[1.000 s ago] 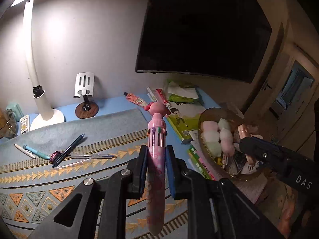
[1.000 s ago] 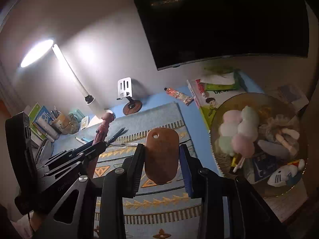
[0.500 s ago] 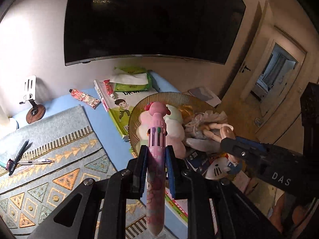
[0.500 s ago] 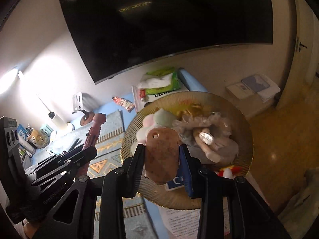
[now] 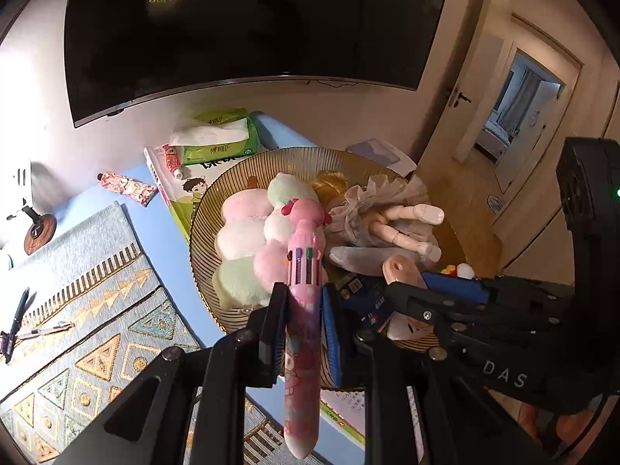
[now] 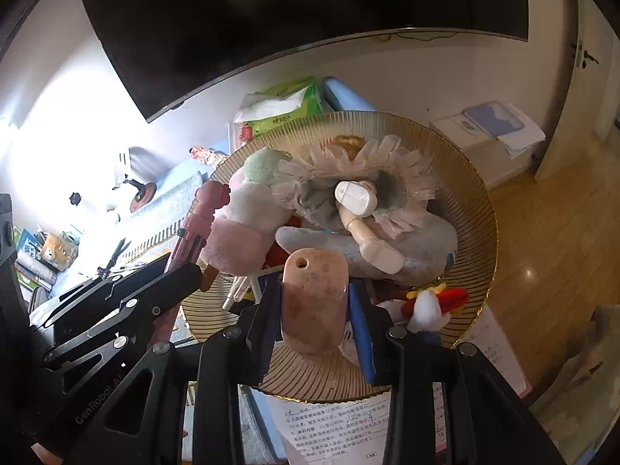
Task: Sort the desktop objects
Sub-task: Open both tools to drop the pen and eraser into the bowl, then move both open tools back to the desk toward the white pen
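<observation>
Here, both held things hang over the ribbed bowl (image 6: 478,209).
The pink multicolour pen (image 5: 303,310) is clamped in the left gripper (image 5: 301,310), the pink oval tag (image 6: 314,302) in the right gripper (image 6: 314,306); both grippers tilt downward, side by side, above the plush toy (image 5: 248,240) and doll (image 6: 360,201).

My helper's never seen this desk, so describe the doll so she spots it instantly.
Find the big ribbed amber bowl at the desk's right end, below the dark screen. Among the pastel plush, the doll is the only jointed figure: blonde hair, frilly sheer dress, white shoes.
</observation>
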`<state>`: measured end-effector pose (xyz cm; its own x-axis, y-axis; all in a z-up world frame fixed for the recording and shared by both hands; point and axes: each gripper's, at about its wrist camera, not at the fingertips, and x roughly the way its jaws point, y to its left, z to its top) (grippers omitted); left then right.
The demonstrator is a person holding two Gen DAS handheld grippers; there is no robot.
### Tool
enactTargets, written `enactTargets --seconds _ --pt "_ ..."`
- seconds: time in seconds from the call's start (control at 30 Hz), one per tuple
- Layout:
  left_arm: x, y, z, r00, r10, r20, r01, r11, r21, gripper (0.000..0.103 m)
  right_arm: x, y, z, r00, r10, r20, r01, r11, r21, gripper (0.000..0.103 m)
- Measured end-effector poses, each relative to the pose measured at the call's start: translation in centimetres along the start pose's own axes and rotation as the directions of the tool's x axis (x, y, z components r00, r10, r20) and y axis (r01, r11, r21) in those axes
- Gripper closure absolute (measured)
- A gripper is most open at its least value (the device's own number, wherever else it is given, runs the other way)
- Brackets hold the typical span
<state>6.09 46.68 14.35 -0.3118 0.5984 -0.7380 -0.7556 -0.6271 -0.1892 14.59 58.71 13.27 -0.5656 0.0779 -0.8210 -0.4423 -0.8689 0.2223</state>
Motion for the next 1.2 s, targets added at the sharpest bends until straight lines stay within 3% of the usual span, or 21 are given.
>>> enactTargets --seconds 0.03,0.07,0.13,0.2,0.33,0.53,0.73,1.0,1.13,1.2 --pt "-0.1 0.0 0.0 1.0 0.001 0.003 -0.002 1.0 0.005 0.083 0.0 0.0 0.0 1.0 0.002 -0.004 -0.002 1.0 -0.006 0.067" --pt "-0.2 0.0 0.0 1.0 0.004 0.006 -0.004 1.0 0.007 0.071 0.0 0.1 0.0 1.0 -0.002 -0.005 0.002 1.0 -0.01 0.067" --pt "-0.9 0.2 -0.1 0.999 0.024 0.024 -0.024 1.0 0.002 0.059 -0.1 0.3 0.0 1.0 -0.003 -0.003 0.003 1.0 -0.011 0.063" --pt "-1.6 0.9 -0.4 0.999 0.016 0.034 -0.016 1.0 -0.01 0.04 -0.4 0.3 0.1 1.0 -0.009 0.009 0.01 1.0 -0.005 0.06" --pt "-3.0 2.5 -1.3 0.998 0.045 0.032 -0.044 0.998 -0.035 0.039 -1.1 0.5 0.2 0.999 -0.002 0.035 0.001 1.0 0.026 0.049" --pt "-5.8 7.0 -3.1 0.995 0.1 0.028 -0.097 0.99 -0.107 0.039 -1.5 3.4 0.3 0.998 0.027 0.05 -0.027 1.0 0.003 0.048" --pt "-9.5 14.1 -5.3 0.981 0.194 0.032 -0.183 0.961 -0.205 0.039 -1.7 9.5 0.0 0.995 0.086 0.056 -0.082 0.995 -0.063 0.047" --pt "-14.8 26.9 -10.0 0.932 0.364 -0.001 -0.339 0.867 -0.366 0.039 -2.1 19.2 -0.8 0.985 0.163 0.064 -0.15 0.973 -0.178 0.04" --pt "-17.1 33.9 -12.0 0.902 0.431 -0.005 -0.382 0.794 -0.472 0.039 -1.4 23.6 -1.8 0.981 0.19 0.036 -0.178 0.959 -0.219 0.039" --pt "-17.7 37.2 -12.8 0.882 0.47 -0.009 -0.403 0.745 -0.531 0.039 -1.1 25.7 -2.2 0.978 0.206 0.024 -0.195 0.952 -0.235 0.039"
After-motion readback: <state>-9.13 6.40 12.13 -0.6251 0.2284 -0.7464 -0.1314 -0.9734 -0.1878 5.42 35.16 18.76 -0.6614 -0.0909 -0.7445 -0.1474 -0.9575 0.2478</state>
